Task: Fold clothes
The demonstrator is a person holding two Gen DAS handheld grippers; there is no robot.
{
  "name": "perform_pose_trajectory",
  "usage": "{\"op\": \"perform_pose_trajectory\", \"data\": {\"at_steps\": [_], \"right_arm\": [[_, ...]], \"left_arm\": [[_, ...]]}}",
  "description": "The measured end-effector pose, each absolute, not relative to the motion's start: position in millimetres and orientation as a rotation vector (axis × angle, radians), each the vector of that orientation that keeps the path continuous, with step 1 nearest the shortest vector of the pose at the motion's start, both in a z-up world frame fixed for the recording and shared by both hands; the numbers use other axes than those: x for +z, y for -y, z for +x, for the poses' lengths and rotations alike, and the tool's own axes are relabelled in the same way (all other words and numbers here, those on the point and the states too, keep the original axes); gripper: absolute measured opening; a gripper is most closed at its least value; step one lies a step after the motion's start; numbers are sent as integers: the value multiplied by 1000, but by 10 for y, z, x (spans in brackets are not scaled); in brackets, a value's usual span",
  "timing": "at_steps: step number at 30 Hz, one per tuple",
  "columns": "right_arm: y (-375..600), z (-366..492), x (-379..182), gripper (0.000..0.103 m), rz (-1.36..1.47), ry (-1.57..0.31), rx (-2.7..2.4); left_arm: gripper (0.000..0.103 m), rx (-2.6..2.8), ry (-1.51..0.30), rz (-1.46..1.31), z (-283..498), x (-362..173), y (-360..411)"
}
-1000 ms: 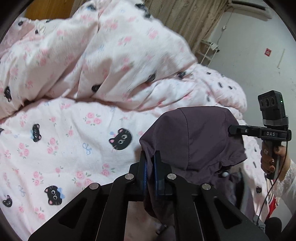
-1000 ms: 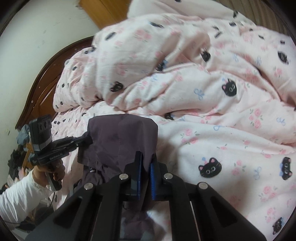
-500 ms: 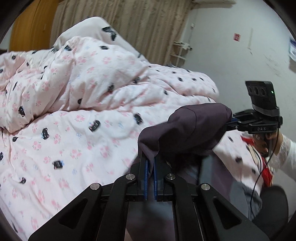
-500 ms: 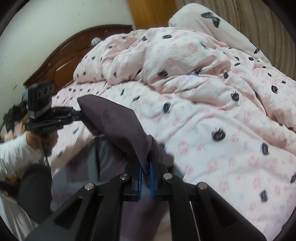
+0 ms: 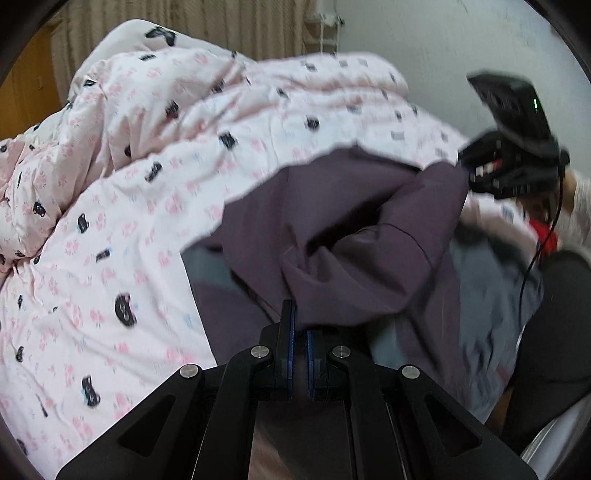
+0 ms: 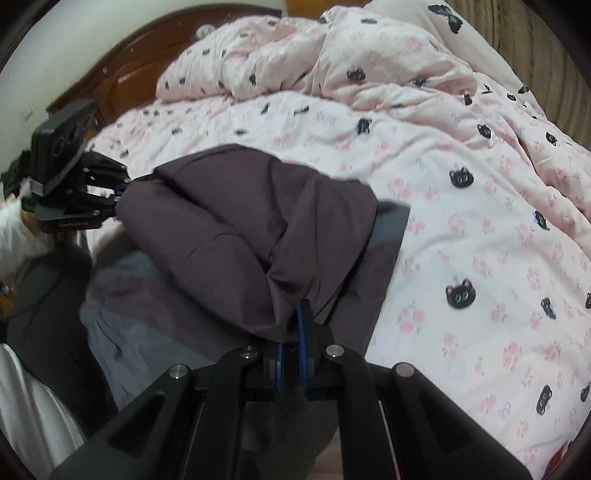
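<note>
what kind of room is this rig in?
Most likely a home bedroom: a bed under a rumpled pink cat-print duvet, a dark wooden headboard against the wall, and curtains behind.

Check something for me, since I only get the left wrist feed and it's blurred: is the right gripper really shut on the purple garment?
Observer: Yes. Its own camera shows the right gripper with its pads closed on a bunched fold of the purple garment.
Operator: Anything behind my left gripper?
Observer: A dark wooden headboard stands beyond the left gripper, not touching it.
</note>
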State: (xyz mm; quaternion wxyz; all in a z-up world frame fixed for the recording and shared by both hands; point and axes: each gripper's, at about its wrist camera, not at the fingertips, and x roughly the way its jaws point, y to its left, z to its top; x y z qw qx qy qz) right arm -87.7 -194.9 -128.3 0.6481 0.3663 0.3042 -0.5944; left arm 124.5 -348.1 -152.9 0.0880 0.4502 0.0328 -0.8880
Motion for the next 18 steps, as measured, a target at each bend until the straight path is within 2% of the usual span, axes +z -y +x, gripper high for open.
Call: {"op": "perform_pose_trajectory", "data": {"at_steps": [4, 7, 9, 11, 13, 18], "right_arm": [[1894, -737, -1410, 8, 798, -763, -1358], [1829, -638, -1447, 12, 761, -808, -1368], [1785, -573, -1471, 16, 736, -838, -1375], [1741, -507, -1495, 28, 711, -868, -1382], [1698, -442, -1519, 34, 686, -898, -1388], [1673, -402, -1345, 35, 674, -848, -1367]], "left_arm": [[5, -2615, -119, 1371, 1379, -1539, 3411], [5, -2599, -162, 1335, 1502, -1443, 3433], [6, -2602, -216, 1278, 1557, -1328, 3486], [6, -2609, -233, 1222, 1580, -1189, 3514], [6, -2621, -225, 1157, 1567, -1049, 3519], [6, -2682, -190, 1053, 1484, -773, 3433]]}}
